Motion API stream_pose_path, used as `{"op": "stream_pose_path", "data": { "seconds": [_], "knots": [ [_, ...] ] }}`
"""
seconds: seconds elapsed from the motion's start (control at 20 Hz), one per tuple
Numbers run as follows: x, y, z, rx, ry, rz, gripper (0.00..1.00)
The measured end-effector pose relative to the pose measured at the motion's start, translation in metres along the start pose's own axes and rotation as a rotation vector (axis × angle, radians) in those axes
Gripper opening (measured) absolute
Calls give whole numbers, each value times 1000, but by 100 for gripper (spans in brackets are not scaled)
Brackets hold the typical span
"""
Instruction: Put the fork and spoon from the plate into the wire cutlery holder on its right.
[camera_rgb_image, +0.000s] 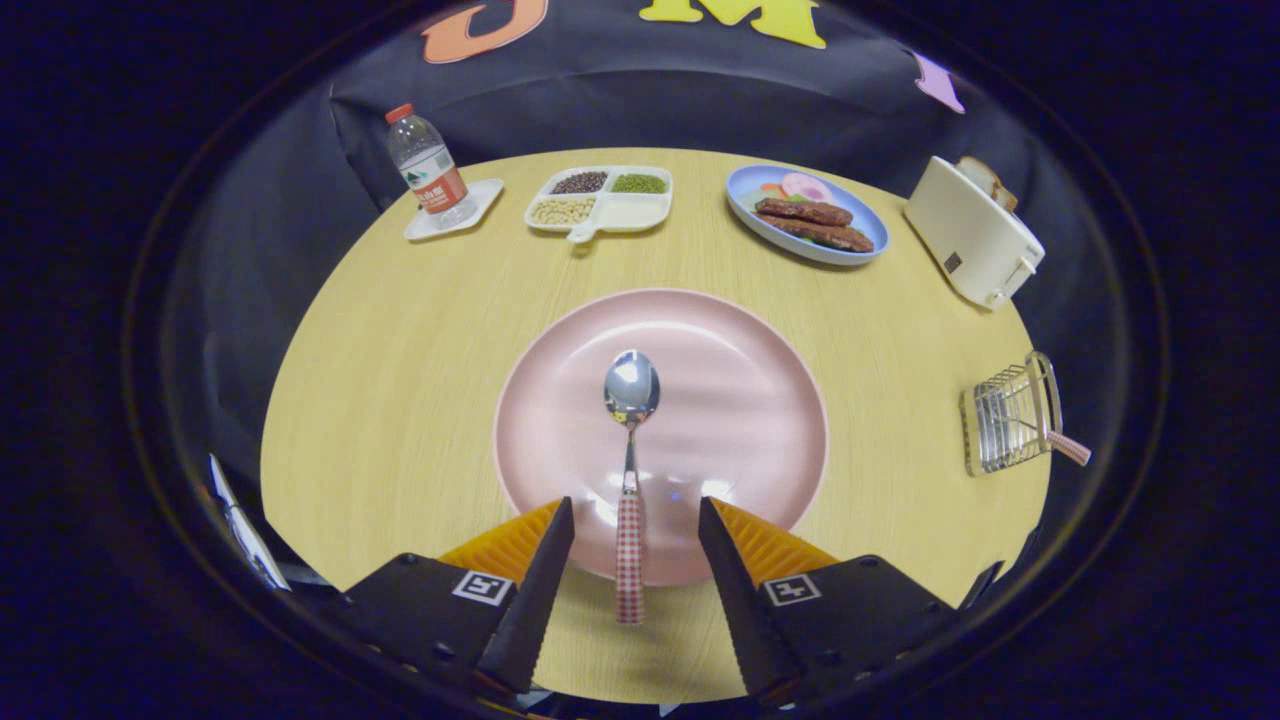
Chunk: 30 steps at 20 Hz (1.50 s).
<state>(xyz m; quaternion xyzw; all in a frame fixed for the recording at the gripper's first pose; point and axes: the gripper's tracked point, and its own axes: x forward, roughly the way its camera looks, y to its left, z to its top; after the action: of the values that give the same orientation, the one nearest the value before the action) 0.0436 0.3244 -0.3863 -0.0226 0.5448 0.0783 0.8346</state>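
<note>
Now the tongs (636, 530) stand wide open with nothing held, one finger on either side of the spoon (630, 450), whose checked handle runs back between them and overhangs the near rim of the pink plate (740, 400); its bowl lies face up near the plate's middle. Off to the right, well apart from the plate, the wire cutlery holder (1005, 420) sits close to the edge of the round wooden surface (400, 360); a checked handle (1068, 447) already pokes out of it, which I judge to be the fork, so the spoon looks like the last piece to move.

Several things could go wrong from here; the handle is thin and lies low, so fingers closing too high may slide over it; closing off-centre could pivot the spoon and skid it across the smooth plate. A grip far back on the handle leaves the heavy bowl to droop or twist during the carry. At the holder, a knock against its light wire frame could tip it or nudge it off the nearby edge; the protruding handle may also block the entry.
</note>
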Motion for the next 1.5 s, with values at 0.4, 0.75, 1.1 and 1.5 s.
{"op": "stream_pose_path", "data": {
  "seconds": [0.4,0.75,1.1,1.5],
  "knots": [
    [24,4,-11,47,47,-64,32],
    [19,19,-14,12,40,-27,6],
    [2,12,-20,13,36,4,6],
    [-38,-32,-17,39,34,27,6]
  ]
}}
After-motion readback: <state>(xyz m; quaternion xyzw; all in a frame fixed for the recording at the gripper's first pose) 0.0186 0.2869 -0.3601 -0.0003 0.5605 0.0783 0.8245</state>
